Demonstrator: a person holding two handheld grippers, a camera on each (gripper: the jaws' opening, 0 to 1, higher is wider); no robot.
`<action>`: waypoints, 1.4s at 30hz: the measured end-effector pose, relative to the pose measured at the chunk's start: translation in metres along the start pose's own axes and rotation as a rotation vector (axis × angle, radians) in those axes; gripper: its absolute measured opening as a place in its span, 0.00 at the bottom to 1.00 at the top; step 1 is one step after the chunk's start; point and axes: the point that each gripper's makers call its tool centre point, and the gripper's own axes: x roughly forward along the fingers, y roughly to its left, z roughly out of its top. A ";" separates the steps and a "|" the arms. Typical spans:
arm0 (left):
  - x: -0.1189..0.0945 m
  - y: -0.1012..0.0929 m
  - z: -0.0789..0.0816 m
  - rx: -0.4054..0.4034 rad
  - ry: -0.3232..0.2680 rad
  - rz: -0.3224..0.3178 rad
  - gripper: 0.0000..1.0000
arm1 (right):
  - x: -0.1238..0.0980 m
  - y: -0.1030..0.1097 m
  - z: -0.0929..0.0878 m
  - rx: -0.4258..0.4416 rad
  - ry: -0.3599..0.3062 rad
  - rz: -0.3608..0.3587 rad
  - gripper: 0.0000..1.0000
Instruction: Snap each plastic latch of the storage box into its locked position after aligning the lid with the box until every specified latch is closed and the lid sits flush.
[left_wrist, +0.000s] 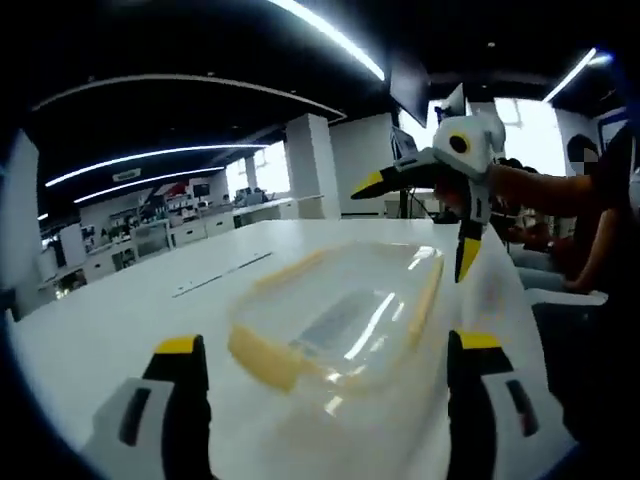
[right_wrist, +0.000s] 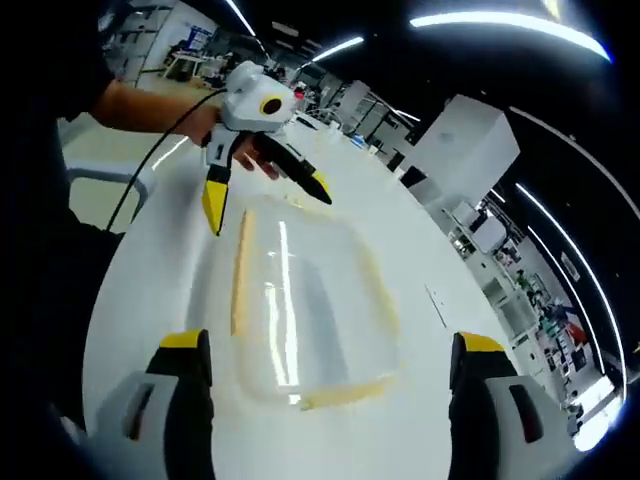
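Note:
A clear plastic storage box (left_wrist: 345, 315) with its clear lid on lies on the white table (left_wrist: 120, 320). Pale yellow latches run along its sides: one at the near end (left_wrist: 262, 358), one on the right (left_wrist: 430, 290). My left gripper (left_wrist: 330, 342) hangs open just short of the near end. Beyond the far end, my right gripper (left_wrist: 418, 222) hovers open in a person's hand. In the right gripper view the box (right_wrist: 300, 310) lies ahead of my open right gripper (right_wrist: 330, 342), with latches at left (right_wrist: 240, 270) and near (right_wrist: 345, 393). The left gripper (right_wrist: 267, 200) is open past it.
The table's edge (left_wrist: 520, 300) runs close along the box's right side, with a person's arm (left_wrist: 545, 190) and seated people beyond it. A thin strip (left_wrist: 220, 275) lies on the table left of the box. White pillars (left_wrist: 310, 165) and desks stand far behind.

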 end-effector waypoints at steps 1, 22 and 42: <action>0.000 -0.001 0.000 0.005 0.000 -0.001 1.00 | 0.001 0.001 -0.003 -0.014 0.019 0.013 1.00; 0.003 -0.015 -0.018 0.224 0.015 0.190 0.87 | 0.013 0.020 0.013 -0.127 0.129 0.438 1.00; 0.006 -0.008 -0.019 0.289 -0.015 0.324 0.81 | 0.041 0.007 0.014 -0.210 0.317 0.701 1.00</action>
